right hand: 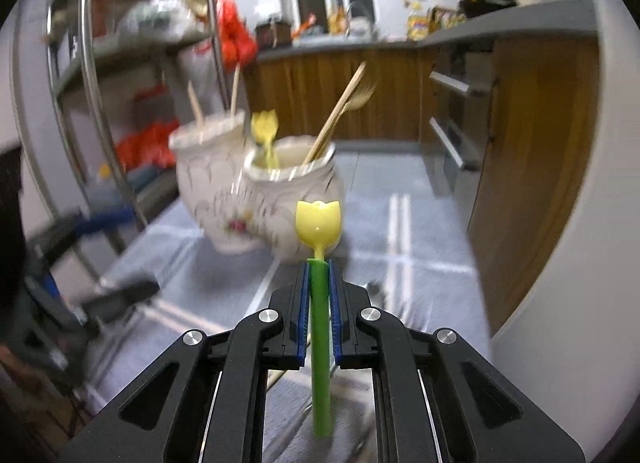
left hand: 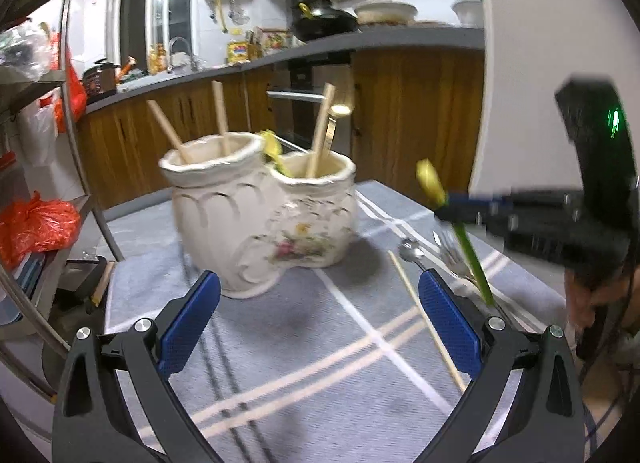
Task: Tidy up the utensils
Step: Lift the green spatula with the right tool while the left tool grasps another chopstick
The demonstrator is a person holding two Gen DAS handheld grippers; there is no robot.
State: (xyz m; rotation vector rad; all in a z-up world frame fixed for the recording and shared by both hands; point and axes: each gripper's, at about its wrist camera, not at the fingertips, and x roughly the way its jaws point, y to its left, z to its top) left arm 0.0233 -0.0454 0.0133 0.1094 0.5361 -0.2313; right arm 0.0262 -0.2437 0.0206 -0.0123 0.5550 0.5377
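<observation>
A white ceramic double-pot utensil holder (left hand: pixel 260 215) stands on the grey cloth, holding wooden chopsticks (left hand: pixel 320 131), a metal utensil and a yellow tulip-head fork; it also shows in the right wrist view (right hand: pixel 256 199). My right gripper (right hand: pixel 319 267) is shut on a tulip fork (right hand: pixel 319 223) with a green handle and yellow head, held upright in front of the holder. In the left wrist view the right gripper (left hand: pixel 452 203) grips that fork (left hand: pixel 468 247) to the right of the holder. My left gripper (left hand: pixel 320 315) is open and empty, just in front of the holder.
A loose chopstick (left hand: pixel 424 315), a spoon (left hand: pixel 412 253) and forks (left hand: pixel 456 259) lie on the grey striped cloth (left hand: pixel 304 375) right of the holder. A metal shelf rack (left hand: pixel 36 75) with orange bags stands left. Wooden cabinets (left hand: pixel 416 111) and a counter run behind.
</observation>
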